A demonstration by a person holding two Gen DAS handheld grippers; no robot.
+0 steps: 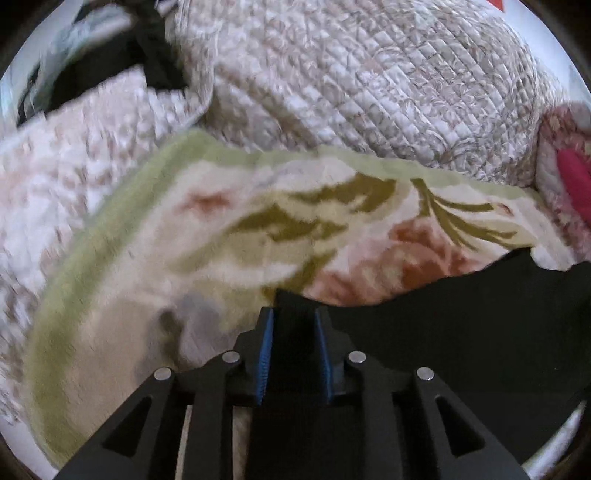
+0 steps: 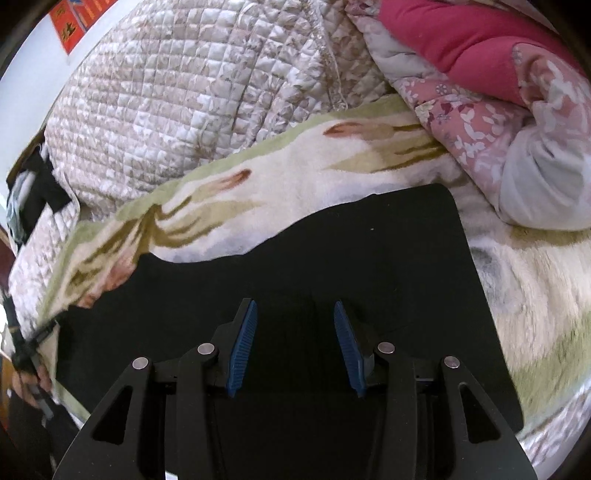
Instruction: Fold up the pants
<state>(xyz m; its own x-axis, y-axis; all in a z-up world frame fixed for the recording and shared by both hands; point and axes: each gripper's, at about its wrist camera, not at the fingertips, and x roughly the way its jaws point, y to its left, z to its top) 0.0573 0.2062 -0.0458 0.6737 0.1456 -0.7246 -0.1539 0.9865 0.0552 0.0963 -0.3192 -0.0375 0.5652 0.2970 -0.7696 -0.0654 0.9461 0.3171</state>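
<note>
In the left wrist view, the left gripper (image 1: 294, 317) has its blue-padded fingers (image 1: 267, 354) drawn close together with a fold of the black pants (image 1: 461, 332) pinched between them. The dark cloth runs from the jaws off to the right and spreads over the floral fleece blanket (image 1: 221, 229), which carries a pale green border, olive leaves and reddish blooms. Beyond the blanket's far edge lies a beige quilted bedspread (image 1: 369, 81), bunched into a mound. A pink floral comforter (image 1: 569, 177) shows at the right edge. The frame is motion-blurred on its left half.

In the right wrist view, the right gripper (image 2: 294, 319) hovers over the pants (image 2: 369, 258) with its fingers (image 2: 242, 354) spread wide and nothing between them. The pants lie flat on the blanket (image 2: 295, 184), their far right corner squared off, their far edge wavy. The bedspread (image 2: 166, 103) rises behind, the comforter (image 2: 480, 92) sits at the upper right, and a red poster (image 2: 74, 22) hangs on the wall at the upper left.
</note>
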